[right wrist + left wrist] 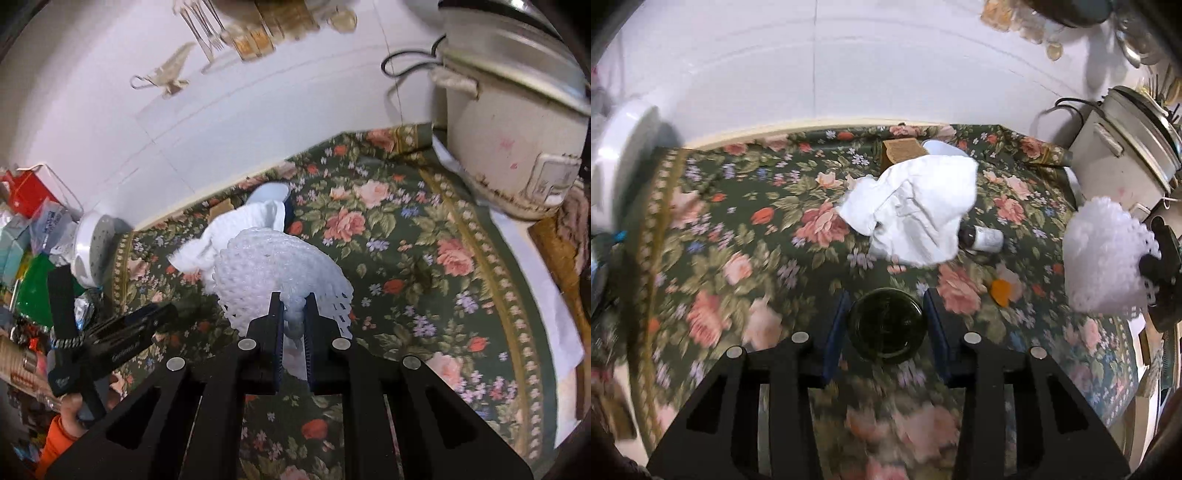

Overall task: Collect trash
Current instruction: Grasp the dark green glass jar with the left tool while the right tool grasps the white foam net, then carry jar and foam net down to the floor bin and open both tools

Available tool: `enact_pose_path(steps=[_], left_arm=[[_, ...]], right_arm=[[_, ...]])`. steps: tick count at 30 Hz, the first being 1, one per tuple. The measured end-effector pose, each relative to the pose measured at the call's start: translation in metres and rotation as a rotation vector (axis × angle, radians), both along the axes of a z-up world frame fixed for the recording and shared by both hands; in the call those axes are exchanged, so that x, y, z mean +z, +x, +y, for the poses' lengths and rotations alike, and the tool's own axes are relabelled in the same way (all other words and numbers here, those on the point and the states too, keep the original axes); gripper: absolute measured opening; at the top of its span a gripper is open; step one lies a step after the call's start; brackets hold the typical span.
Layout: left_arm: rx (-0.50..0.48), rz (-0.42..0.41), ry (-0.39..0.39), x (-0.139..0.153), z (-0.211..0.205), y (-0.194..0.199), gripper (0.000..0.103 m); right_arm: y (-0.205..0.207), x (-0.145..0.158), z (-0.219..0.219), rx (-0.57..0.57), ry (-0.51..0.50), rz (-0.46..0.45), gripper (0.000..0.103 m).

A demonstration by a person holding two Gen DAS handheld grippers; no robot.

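Note:
My left gripper (887, 295) is shut on a dark round glass jar (886, 326), its blue pads pressed against both sides, above the floral tablecloth (757, 221). My right gripper (293, 297) is shut on a white foam net sleeve (273, 258), which bulges beyond the fingers; the foam net (1100, 251) also shows at the right of the left wrist view. On the cloth lie a crumpled white paper towel (916, 210), a small brown bottle with a white label (984, 238) on its side, and an orange scrap (1001, 291).
A worn white rice cooker (517, 147) stands at the table's right corner against the white wall. A brown box (899, 153) and a white cup (942, 147) sit behind the towel. Packets and bags (33, 236) crowd the left side by a round white appliance (92, 251).

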State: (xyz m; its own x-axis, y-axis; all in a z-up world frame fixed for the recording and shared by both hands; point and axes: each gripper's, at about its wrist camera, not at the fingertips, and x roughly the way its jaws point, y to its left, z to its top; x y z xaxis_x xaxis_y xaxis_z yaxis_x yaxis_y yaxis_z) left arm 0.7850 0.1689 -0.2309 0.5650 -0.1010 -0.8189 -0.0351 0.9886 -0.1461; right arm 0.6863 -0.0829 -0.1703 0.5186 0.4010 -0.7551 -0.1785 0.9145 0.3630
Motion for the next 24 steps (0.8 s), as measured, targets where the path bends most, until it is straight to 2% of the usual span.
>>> enact_pose_path(steps=[8, 15, 24], left_arm=[[0.094, -0.088, 0.045, 0.056, -0.036, -0.077, 0.041], [0.150, -0.184, 0.036, 0.096, -0.068, -0.139, 0.041], [0.133, -0.225, 0.007, 0.119, -0.096, -0.203, 0.041]], right_arm=[[-0.036, 0.032, -0.032, 0.082, 0.013, -0.084, 0.009], [-0.068, 0.053, -0.052, 0.171, 0.026, -0.143, 0.009], [-0.120, 0.072, -0.057, 0.218, 0.034, -0.180, 0.009]])
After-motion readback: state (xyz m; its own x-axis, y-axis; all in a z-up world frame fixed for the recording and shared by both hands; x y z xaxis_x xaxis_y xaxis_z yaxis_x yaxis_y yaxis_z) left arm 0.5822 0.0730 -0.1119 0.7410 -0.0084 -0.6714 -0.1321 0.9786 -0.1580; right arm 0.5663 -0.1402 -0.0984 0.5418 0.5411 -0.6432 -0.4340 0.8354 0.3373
